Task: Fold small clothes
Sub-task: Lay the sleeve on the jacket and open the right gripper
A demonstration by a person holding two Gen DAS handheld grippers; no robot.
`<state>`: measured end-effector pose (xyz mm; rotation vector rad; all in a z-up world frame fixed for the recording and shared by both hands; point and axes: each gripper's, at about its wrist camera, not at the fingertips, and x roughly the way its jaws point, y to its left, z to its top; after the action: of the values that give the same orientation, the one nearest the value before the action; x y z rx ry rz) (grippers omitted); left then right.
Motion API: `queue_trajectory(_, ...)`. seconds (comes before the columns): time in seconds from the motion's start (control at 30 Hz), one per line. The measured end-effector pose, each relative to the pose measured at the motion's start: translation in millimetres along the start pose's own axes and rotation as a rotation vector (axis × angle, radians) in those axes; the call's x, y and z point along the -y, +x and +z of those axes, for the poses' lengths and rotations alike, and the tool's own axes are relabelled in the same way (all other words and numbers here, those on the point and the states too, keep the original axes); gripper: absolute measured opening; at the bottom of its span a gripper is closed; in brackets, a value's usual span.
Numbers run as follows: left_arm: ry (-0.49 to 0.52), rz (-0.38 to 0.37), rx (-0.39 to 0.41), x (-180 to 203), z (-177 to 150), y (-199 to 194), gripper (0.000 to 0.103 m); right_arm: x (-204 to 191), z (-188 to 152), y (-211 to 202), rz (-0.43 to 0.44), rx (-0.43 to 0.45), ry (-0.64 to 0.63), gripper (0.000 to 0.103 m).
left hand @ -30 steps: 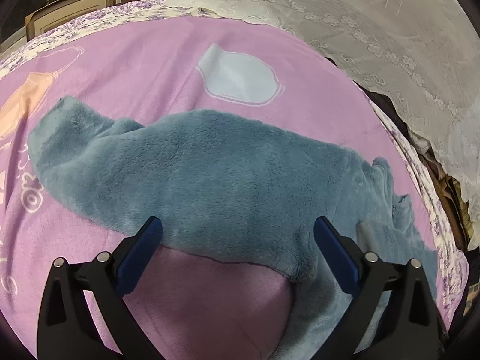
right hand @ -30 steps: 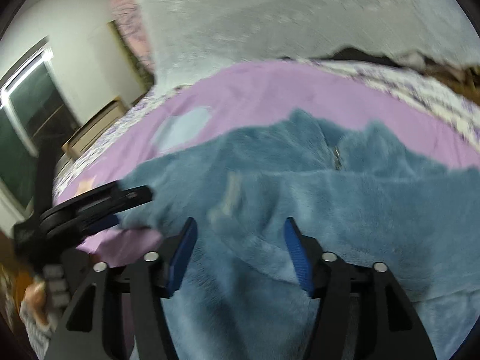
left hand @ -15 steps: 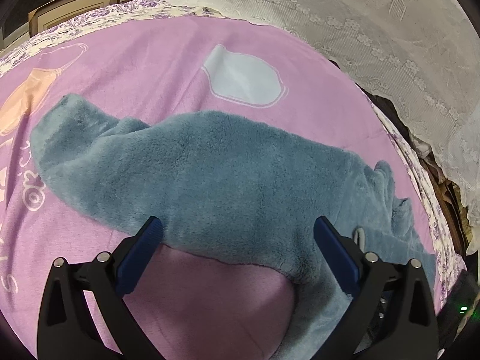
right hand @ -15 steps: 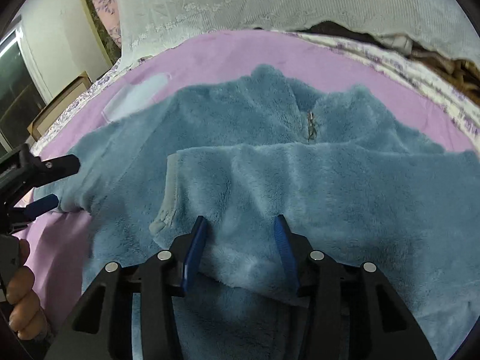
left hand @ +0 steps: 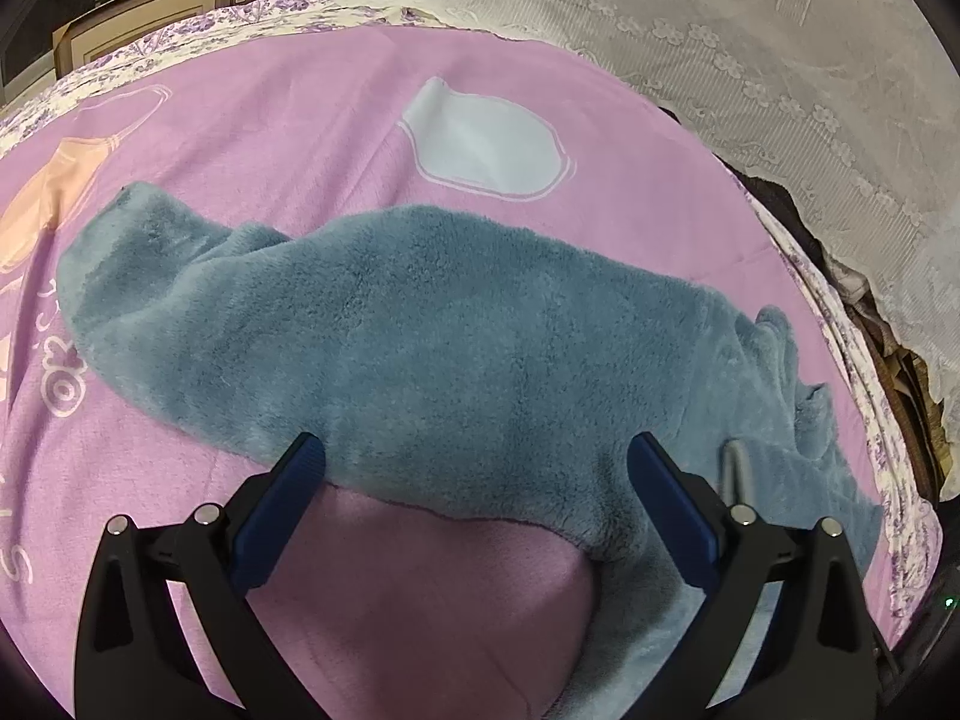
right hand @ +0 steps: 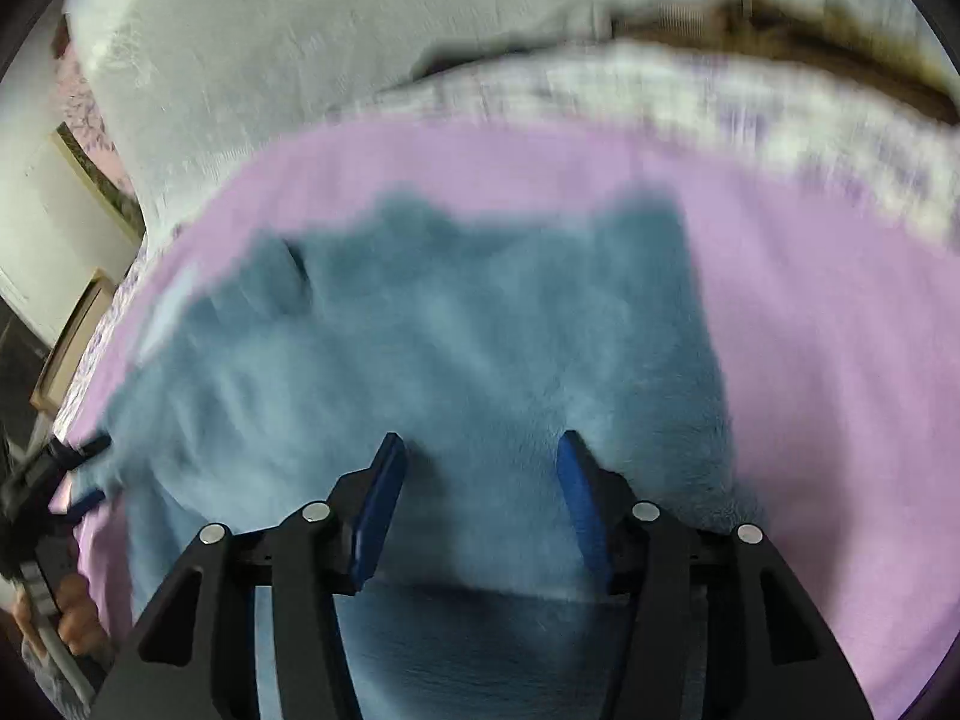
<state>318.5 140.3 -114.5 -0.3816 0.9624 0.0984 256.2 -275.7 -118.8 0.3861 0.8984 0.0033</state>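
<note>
Fleece top [left hand: 456,348], blue-grey and plush, lies spread across the pink blanket [left hand: 288,138] on the bed, filling the centre of the left wrist view; one sleeve [left hand: 126,258] runs to the left of the frame. In the blurred right wrist view a folded layer lies over the body of the garment at centre frame.

Left hand-held gripper [left hand: 474,504] hovers at the lower edge of its frame, jaws wide apart, gripping nothing; the garment's near edge lies between its pads [left hand: 282,510], not pinched. Right hand-held gripper [right hand: 480,492] has jaws about half open, just opened a little, over the fleece with nothing clamped.

Risk, as judged: the thick pile may spring back and undo the fold once unattended. A pinch may take only one layer, dragging the garment askew. A lace cover [left hand: 750,60] lies at the upper right, well apart.
</note>
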Motion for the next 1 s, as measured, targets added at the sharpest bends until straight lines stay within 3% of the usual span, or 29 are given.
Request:
queue_trajectory(0.13, 0.008, 0.013, -0.007, 1.0, -2.4, 3.2, 0.099, -12.9, 9.6, -25.0, -0.023, 0.088, -0.028, 0.055)
queue_trajectory(0.23, 0.011, 0.018, -0.003, 1.1, -2.5, 3.2, 0.099, -11.4, 35.6, -30.4, -0.066, 0.142, -0.016, 0.061)
queue_trajectory(0.33, 0.015, 0.025, -0.005, 1.2, -2.2, 5.0, 0.099, 7.7, 57.3, -7.5, -0.101, 0.091, 0.059, 0.061)
queue_trajectory(0.4, 0.017, 0.028, -0.008, 1.1, -1.7, 6.3, 0.099, 30.8, 61.6, 29.1, -0.091, -0.038, 0.116, 0.062)
queue_trajectory(0.6, 0.013, 0.022, -0.013, -1.7, -0.9, 6.5, 0.099, 16.7, 35.6, -23.3, -0.057, 0.128, 0.037, 0.061)
queue_trajectory(0.7, 0.022, 0.025, -0.010, -0.5, -1.8, 6.2, 0.099, 13.6, 8.7, -40.9, -0.038, 0.115, -0.032, 0.065)
queue_trajectory(0.8, 0.031, 0.035, -0.010, 1.5, -4.0, 7.0, 0.099, 23.1, -12.7, -25.4, -0.033, 0.067, -0.072, 0.066)
queue_trajectory(1.0, 0.011, 0.045, 0.013, -17.3, -14.0, -7.2, 0.099, 19.5, -24.6, -66.7, 0.001, 0.244, -0.068, 0.068)
